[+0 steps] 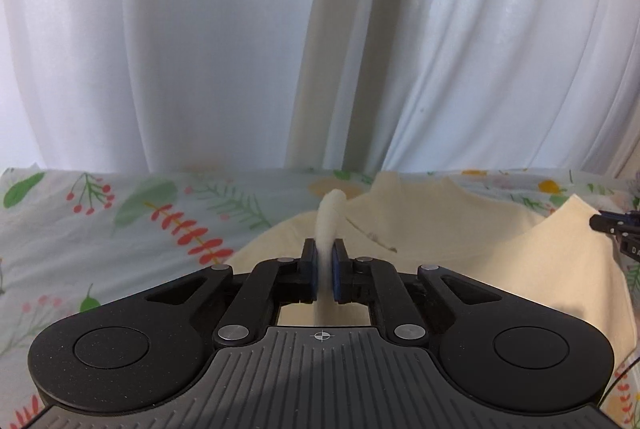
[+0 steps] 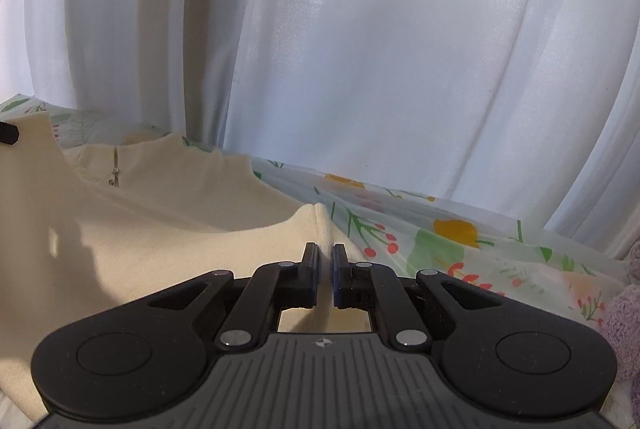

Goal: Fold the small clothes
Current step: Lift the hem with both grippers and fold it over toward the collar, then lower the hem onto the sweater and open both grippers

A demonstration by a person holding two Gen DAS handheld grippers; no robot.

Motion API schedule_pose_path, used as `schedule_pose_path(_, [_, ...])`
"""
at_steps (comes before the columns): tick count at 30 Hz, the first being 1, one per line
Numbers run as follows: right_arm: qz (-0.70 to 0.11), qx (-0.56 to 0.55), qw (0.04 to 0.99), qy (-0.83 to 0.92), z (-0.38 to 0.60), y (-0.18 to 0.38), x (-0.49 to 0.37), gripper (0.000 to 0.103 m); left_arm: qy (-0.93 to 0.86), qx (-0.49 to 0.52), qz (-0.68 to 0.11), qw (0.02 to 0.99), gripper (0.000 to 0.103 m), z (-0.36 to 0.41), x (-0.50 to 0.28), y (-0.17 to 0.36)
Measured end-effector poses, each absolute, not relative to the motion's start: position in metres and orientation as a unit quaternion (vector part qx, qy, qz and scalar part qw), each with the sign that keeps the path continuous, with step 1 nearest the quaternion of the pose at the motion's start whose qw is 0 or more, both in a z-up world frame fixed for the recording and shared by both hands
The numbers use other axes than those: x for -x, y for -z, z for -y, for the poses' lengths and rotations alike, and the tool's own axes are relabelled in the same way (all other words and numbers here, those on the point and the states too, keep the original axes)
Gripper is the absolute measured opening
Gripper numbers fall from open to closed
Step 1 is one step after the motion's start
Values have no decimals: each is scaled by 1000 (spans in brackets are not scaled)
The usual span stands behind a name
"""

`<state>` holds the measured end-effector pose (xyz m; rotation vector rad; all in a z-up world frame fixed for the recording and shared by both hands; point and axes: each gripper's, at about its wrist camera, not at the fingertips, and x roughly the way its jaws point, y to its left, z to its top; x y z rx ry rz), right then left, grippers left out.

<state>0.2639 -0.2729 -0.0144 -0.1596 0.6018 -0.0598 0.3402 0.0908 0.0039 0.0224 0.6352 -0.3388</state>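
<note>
Your left gripper [image 1: 325, 261] is clamped on a bunched edge of the cream sweater [image 1: 460, 241], which pokes up beyond the pads. Your right gripper [image 2: 326, 263] pinches another fold of it the same way (both pairs of jaws nearly together on cloth). Past the fingers the sweater lies on a floral sheet [image 1: 120, 213], collar and short zipper [image 2: 115, 169] showing. A white curtain [image 2: 360, 49] hangs behind; something fuzzy and purple [image 2: 624, 313] sits to the right.
</note>
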Motion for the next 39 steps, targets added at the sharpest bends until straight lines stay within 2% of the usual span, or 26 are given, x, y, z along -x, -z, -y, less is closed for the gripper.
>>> schedule_pose_path(6, [-269, 68, 957, 82, 274, 7, -325, 6, 113, -19, -268, 957, 9, -74, -393, -4])
schedule_pose_path(10, [-283, 41, 953, 105, 278, 18, -354, 6, 98, -5, -294, 951, 9, -67, -421, 19])
schedule_pose_path(18, [-292, 59, 946, 126, 279, 46, -364, 7, 64, -1, -318, 946, 12, -69, -432, 55])
schedule_pose_path(20, [-278, 60, 947, 149, 280, 43, -359, 9, 34, -7, -327, 944, 16, -72, -431, 55])
schedule_pose_path(22, [-254, 39, 953, 160, 284, 35, -349, 31, 5, 12, -320, 947, 20, -80, -422, 47])
schedule_pose_path(23, [-241, 12, 958, 153, 287, 31, -342, 35, 11, 24, -314, 949, 24, -83, -418, 43])
schedule_pose_path(24, [-233, -23, 963, 134, 288, 28, -336, 37, 28, 42, -308, 950, 29, -84, -412, 37])
schedule_pose_path(26, [-236, -83, 965, 82, 285, 28, -328, 37, 72, 66, -309, 946, 49, -77, -407, 34])
schedule_pose_path(28, [-253, -146, 956, 11, 276, 37, -327, 37, 131, 86, -314, 936, 57, -64, -405, 39])
schedule_pose_path(32, [-275, -214, 936, -50, 262, 62, -336, 37, 153, 87, -325, 929, 65, -33, -407, 57])
schedule_pose_path(37, [-282, -106, 953, 47, 268, 80, -345, 41, 86, 75, -337, 934, 67, -26, -411, 81])
schedule_pose_path(39, [-274, -122, 953, 50, 283, 77, -345, 44, 80, 46, -325, 941, 67, -27, -409, 84])
